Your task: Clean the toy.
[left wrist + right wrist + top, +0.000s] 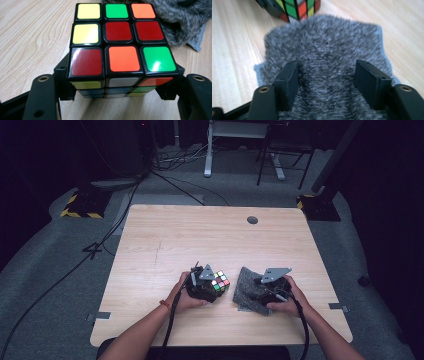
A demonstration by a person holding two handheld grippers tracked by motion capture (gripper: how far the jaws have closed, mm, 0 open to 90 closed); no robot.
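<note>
- L gripper point(120, 87) clamps the puzzle cube point(120, 47) by its sides, near table point(165, 245) front, centre.
- R gripper point(327, 77): jaws spread, pressing down into grey fuzzy cloth point(324, 45), nothing pinched.
- Cloth lies just beside cube, on its right in high view.

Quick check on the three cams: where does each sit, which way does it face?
High view: above the person's side, looking forward and down on the table; forearms, hands, left gripper and right gripper show.
Left gripper view: rides the left gripper, looking along its jaws, shut on the puzzle cube.
Right gripper view: rides the right gripper, jaws open over the grey cloth.
Shared: cube and cloth appear in all three.
</note>
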